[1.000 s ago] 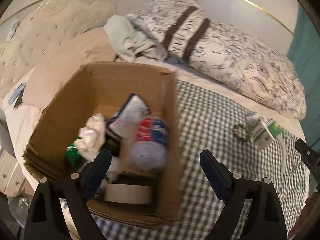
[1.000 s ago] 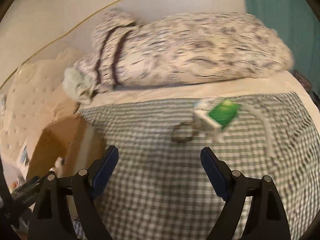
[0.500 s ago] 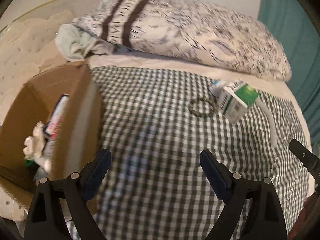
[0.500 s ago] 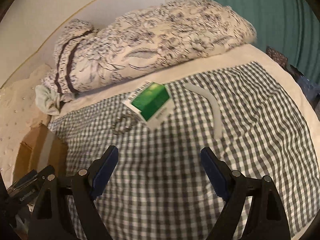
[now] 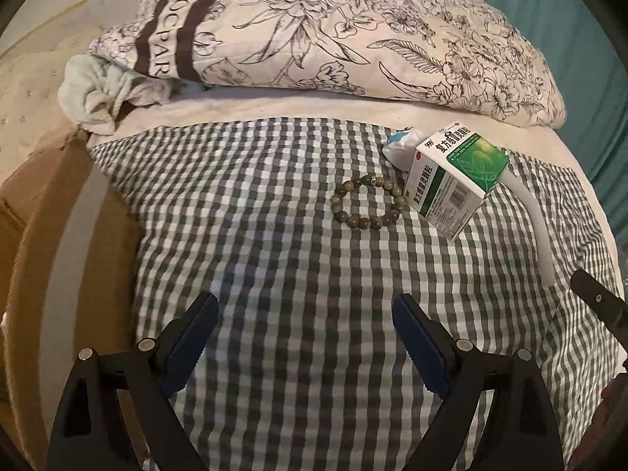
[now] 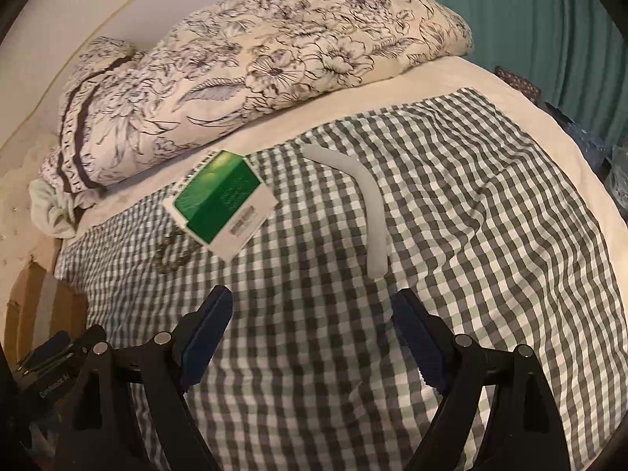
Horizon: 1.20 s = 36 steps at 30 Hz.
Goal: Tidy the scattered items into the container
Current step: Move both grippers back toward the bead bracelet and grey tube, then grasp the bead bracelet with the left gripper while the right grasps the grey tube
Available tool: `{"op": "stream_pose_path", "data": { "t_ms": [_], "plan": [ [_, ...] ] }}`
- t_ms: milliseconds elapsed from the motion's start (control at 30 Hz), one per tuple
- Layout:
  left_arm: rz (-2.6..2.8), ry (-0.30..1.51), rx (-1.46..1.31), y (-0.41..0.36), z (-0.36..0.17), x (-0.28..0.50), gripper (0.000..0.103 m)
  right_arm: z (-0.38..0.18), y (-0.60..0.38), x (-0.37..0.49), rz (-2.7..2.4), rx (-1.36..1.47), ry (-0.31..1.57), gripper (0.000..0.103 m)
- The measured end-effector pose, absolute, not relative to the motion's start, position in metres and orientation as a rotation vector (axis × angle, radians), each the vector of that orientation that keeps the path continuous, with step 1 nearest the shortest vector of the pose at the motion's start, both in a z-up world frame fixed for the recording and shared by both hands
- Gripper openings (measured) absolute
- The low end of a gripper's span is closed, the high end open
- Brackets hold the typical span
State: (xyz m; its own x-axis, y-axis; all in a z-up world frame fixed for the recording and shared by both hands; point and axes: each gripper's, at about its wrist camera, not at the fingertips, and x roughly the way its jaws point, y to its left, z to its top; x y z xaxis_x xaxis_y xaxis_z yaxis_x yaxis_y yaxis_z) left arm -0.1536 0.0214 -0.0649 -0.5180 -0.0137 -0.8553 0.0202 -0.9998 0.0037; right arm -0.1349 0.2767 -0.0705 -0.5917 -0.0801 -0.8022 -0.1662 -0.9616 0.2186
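Note:
On the checked cloth lie a green bead bracelet (image 5: 367,203), a green and white medicine box (image 5: 455,183) and a curved pale grey strip (image 5: 535,219). A small white and blue packet (image 5: 400,148) peeks out behind the box. The cardboard box (image 5: 59,243) stands at the left edge. My left gripper (image 5: 304,329) is open over bare cloth, short of the bracelet. In the right wrist view the medicine box (image 6: 221,200), the bracelet (image 6: 172,253) and the grey strip (image 6: 371,204) lie ahead of my open right gripper (image 6: 312,324), which holds nothing.
A floral duvet (image 5: 333,31) and a pale green towel (image 5: 98,94) are heaped at the head of the bed. A teal curtain (image 6: 549,19) hangs on the right. The cardboard box corner (image 6: 35,298) and the other gripper's body (image 6: 47,357) show at lower left.
Both grippers swung right, away from the cardboard box, and dropped lower toward the cloth. The bracelet, medicine box and grey strip now lie nearer and larger. Both pairs of jaws stayed wide.

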Motion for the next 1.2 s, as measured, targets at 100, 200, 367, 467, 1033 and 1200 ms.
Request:
{"op": "stream_pose_path", "data": {
  "t_ms": [100, 200, 367, 467, 1033, 1200],
  "plan": [
    [-2.735, 0.013, 1.546, 0.026, -0.072, -0.165, 0.093, -0.077, 0.281, -0.143, 2.703, -1.396, 0.401, 0.084],
    [-2.746, 0.014, 1.573, 0.032, -0.082, -0.179, 0.093, -0.085, 0.288, -0.152, 2.675, -1.4, 0.394, 0.084],
    [-2.764, 0.009, 1.615, 0.043, -0.099, -0.201, 0.093, -0.094, 0.298, -0.165, 2.636, -1.396, 0.363, 0.084],
    [-2.771, -0.007, 1.641, 0.052, -0.111, -0.215, 0.093, -0.098, 0.303, -0.172, 2.601, -1.373, 0.307, 0.084],
    [-2.851, -0.047, 1.672, 0.063, -0.152, -0.273, 0.101, -0.134, 0.306, -0.232, 2.522, -1.316, 0.111, 0.084],
    [-2.872, -0.061, 1.653, 0.063, -0.157, -0.278, 0.103, -0.151, 0.303, -0.247, 2.485, -1.372, 0.114, 0.083]
  ]
}}
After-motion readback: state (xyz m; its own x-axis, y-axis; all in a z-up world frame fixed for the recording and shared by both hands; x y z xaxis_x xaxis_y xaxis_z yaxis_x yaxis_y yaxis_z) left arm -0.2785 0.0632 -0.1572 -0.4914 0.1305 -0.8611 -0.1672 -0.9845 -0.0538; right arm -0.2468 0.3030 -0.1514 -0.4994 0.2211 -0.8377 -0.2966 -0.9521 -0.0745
